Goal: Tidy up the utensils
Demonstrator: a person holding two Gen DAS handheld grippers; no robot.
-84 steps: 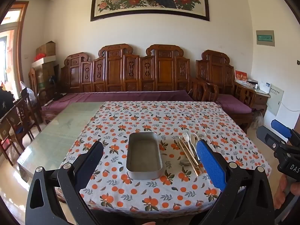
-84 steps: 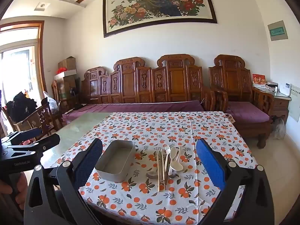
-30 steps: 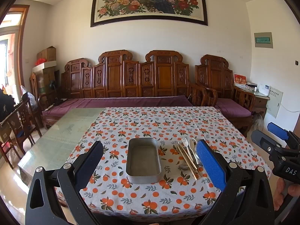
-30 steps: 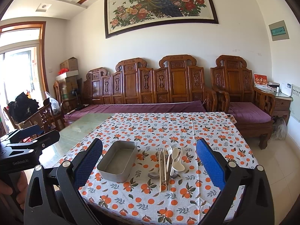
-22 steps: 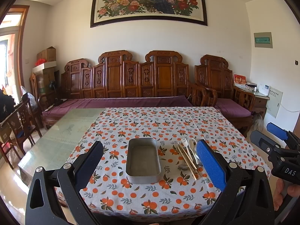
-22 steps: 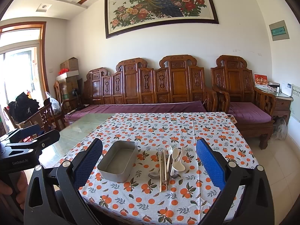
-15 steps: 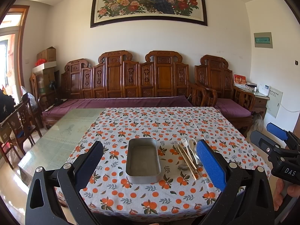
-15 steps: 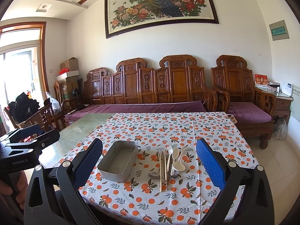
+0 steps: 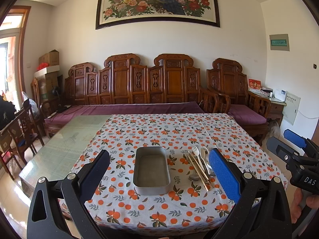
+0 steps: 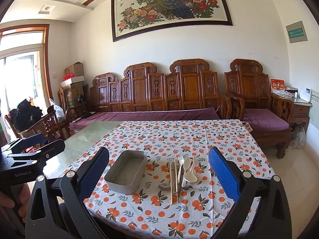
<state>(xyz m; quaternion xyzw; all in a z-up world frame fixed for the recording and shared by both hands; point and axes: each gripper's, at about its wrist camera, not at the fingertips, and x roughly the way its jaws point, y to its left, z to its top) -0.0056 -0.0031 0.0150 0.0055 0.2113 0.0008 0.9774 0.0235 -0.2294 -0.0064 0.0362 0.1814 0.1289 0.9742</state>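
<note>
Utensils (image 9: 199, 164) — pale wooden chopsticks, a cream plastic fork and spoon, and a metal spoon — lie bunched on the tabletop (image 9: 65, 149), on its white cloth printed with oranges (image 9: 159, 131), just beside an empty grey rectangular metal tin (image 9: 151, 169), at the tin's 3 o'clock. In the left wrist view the left hand-held gripper (image 9: 159, 165) hangs short of the tabletop's near edge, released, its black fingers with blue pads spread wide and framing tin and utensils. The right hand-held gripper (image 10: 159, 169) is likewise released and grasps nothing; in its own view the utensils (image 10: 179, 174) sit at 12 o'clock and the tin (image 10: 125, 171) toward 11. Beyond the tabletop stands a carved wooden bench with purple cushions (image 9: 139, 91), under a framed peacock painting (image 9: 157, 2).
</note>
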